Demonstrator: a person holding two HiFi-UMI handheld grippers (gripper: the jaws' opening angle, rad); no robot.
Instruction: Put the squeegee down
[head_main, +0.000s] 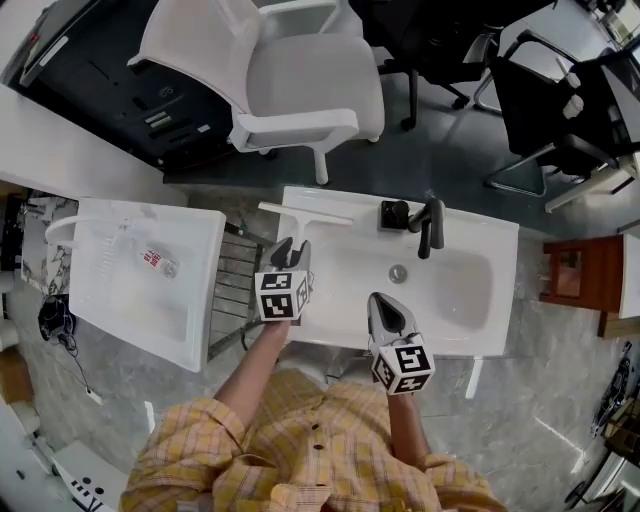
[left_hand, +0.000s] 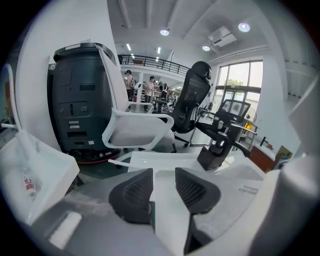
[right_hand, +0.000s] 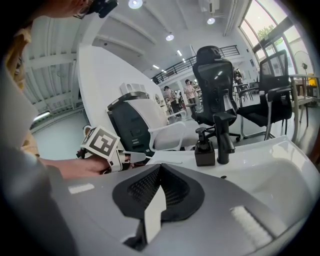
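Observation:
The white squeegee (head_main: 304, 214) lies flat on the far left rim of the white sink (head_main: 460, 300), blade across and handle pointing toward me. My left gripper (head_main: 291, 248) hovers just above the handle's end, jaws open, nothing pressed between the pads. In the left gripper view the blade end (left_hand: 122, 162) pokes past the sink's edge beyond the open left gripper (left_hand: 164, 192). My right gripper (head_main: 386, 300) hangs over the sink's near rim; in its own view the right gripper (right_hand: 160, 172) has its pads meeting, with nothing in them.
A black faucet (head_main: 432, 225) and a dark soap dispenser (head_main: 393, 214) stand at the sink's back. A white tub (head_main: 140, 265) holding a bottle sits to the left, past a metal rack (head_main: 232, 280). A white chair (head_main: 290, 75) and black chairs (head_main: 560, 110) stand beyond.

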